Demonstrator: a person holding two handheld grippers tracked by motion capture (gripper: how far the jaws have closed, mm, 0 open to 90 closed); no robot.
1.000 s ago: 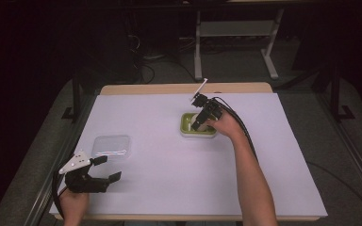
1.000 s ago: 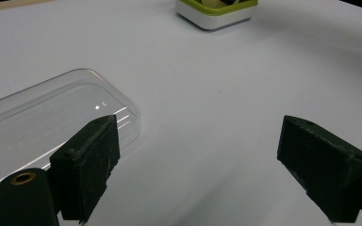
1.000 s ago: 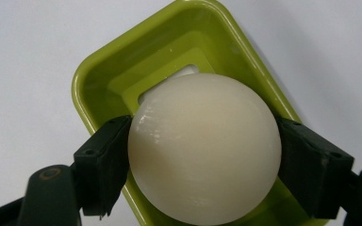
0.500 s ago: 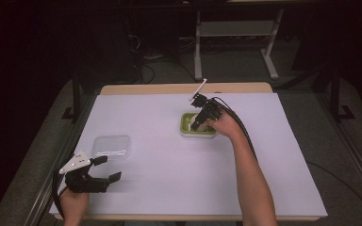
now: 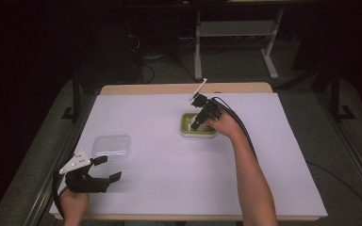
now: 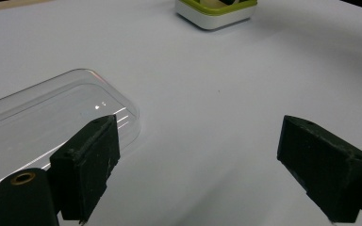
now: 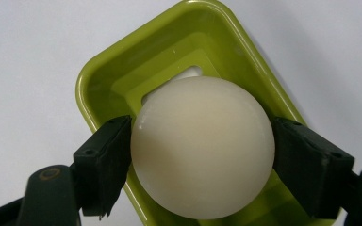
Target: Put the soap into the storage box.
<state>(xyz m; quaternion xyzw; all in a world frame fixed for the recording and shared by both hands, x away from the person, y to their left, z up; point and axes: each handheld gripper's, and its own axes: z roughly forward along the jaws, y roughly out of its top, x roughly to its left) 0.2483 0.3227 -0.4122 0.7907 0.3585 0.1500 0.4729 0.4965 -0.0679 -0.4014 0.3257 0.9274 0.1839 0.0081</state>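
A cream round soap (image 7: 202,146) sits between the two jaws of my right gripper (image 7: 202,157), which press on its left and right sides. It is just above or in a lime-green soap dish (image 7: 99,80); I cannot tell whether it touches the dish. From the high view the right gripper (image 5: 195,123) points down into the green dish (image 5: 185,130) at the table's middle back. My left gripper (image 5: 108,168) rests open near the front left corner, just in front of a clear plastic lid (image 5: 111,146). Its jaws (image 6: 198,160) stand wide apart, with the clear lid (image 6: 42,113) beside the left one.
White paper (image 5: 169,165) covers the table. The green dish (image 6: 214,14) appears far off in the left gripper view. Cables trail from both grippers. Table legs and a metal frame (image 5: 235,33) stand beyond the far edge.
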